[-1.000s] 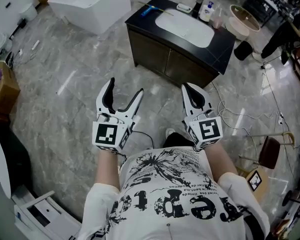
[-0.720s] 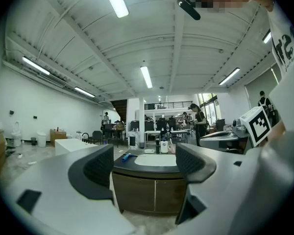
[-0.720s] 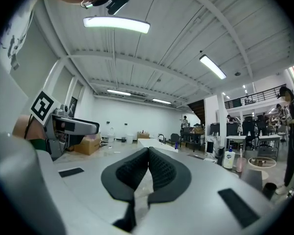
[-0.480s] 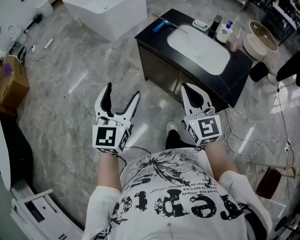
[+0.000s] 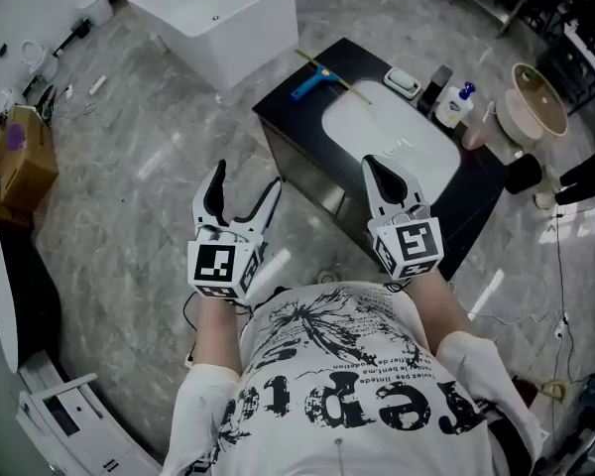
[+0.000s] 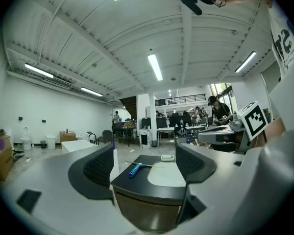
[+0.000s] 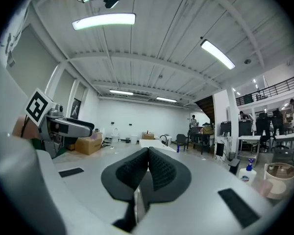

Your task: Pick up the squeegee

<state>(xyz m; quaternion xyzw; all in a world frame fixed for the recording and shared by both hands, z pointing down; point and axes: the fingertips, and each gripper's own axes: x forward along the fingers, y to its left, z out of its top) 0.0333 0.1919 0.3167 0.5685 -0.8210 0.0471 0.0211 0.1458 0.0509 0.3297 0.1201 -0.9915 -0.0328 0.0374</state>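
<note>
Squeegee on upper-left corner of dark counter, upper middle of frame, beside sink. Blue handle points lower left. Well ahead of both grippers. Left gripper gaping, aimed at it; right gripper pinched together, empty.

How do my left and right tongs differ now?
The left tongs stand open; the right tongs are shut. The left gripper view frames the blue-handled squeegee on the black vanity cabinet between them; the right gripper view, past the right tongs, shows no squeegee. Both hold nothing.
</note>
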